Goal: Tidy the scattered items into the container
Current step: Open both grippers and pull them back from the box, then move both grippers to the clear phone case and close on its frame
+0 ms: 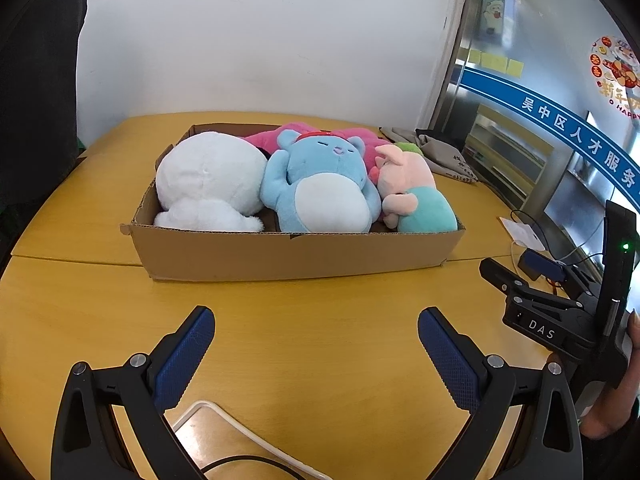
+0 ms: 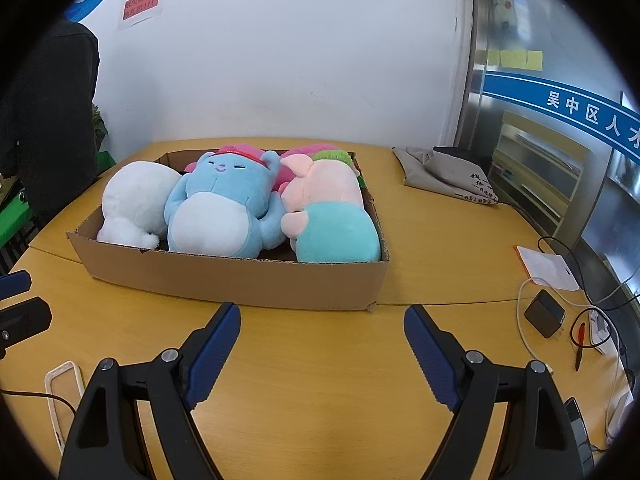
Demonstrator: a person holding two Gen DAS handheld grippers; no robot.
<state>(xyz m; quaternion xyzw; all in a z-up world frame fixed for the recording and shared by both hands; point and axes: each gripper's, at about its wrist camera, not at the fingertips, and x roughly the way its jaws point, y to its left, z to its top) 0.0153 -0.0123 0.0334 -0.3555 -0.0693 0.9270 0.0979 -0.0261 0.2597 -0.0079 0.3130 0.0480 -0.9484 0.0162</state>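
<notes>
- Left wrist view: the left claw (image 1: pixel 316 344) hung open and empty over bare table (image 1: pixel 300 320), just near of the box (image 1: pixel 296 256).
- The box sat mid-table, its near wall facing the camera, packed side by side with plush toys: a white plush (image 1: pixel 208 184) at the left, a blue plush (image 1: pixel 320 188) in the middle, a pink-and-teal pig (image 1: pixel 416 196) at the right, and a magenta plush (image 1: pixel 276 136) behind them against the far wall.
- The right claw (image 1: pixel 532 280) showed at the right edge, held by a hand (image 1: pixel 634 332); from this side I could not tell how its jaws stood.
- No loose toy lay on the table here, so the tidying looked finished or nearly so. The next move, as I judged it, called only for a check of the table edges and a withdrawal.
- Right wrist view: the right claw (image 2: pixel 322 344) stood wide open with nothing between its pads, near the box's (image 2: pixel 240 280) near-right corner.
- The toys rose above the rim, soft and rounded, the white plush (image 2: pixel 136 200), blue plush (image 2: pixel 224 204) and pig (image 2: pixel 328 216) pressed together; a green tuft (image 2: pixel 334 156) peeked out behind the pig.
- Outside the box lay a grey cloth bag (image 2: pixel 444 176) far right, cables and a charger (image 2: pixel 544 316) at the right; these seemed not to be toys for packing.
</notes>
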